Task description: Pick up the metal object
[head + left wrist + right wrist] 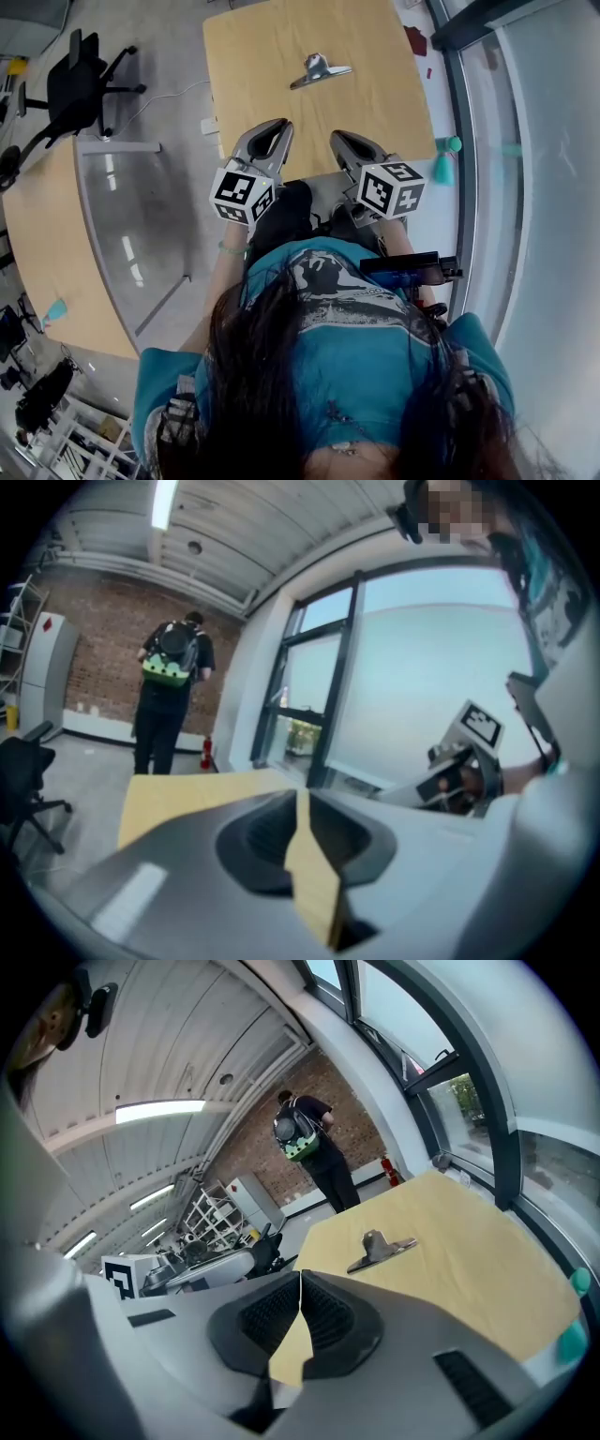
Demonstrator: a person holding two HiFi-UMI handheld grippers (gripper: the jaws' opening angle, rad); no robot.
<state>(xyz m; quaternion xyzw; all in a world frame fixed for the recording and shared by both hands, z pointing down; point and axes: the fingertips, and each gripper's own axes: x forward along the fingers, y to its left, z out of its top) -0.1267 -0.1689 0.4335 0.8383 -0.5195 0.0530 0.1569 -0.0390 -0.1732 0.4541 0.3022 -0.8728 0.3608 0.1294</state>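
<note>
The metal object, a silver clip [319, 71] with a raised handle, lies alone on the far part of the light wooden table [272, 56]. The right gripper view also shows the clip [380, 1249], ahead of the jaws and a little right. My left gripper [279, 127] and right gripper [337, 138] hover side by side over the table's near edge, well short of the clip. The left gripper [302, 797] shows a narrow slit with nothing in it. The right gripper [300, 1277] has its tips together and is empty. The clip is out of the left gripper view.
A glass wall with dark frames [469, 187] runs along the table's right side, with a teal object [445, 167] on the floor there. A second wooden table [47, 253] and an office chair [84, 80] stand left. A person with a backpack [309, 1147] stands beyond the table.
</note>
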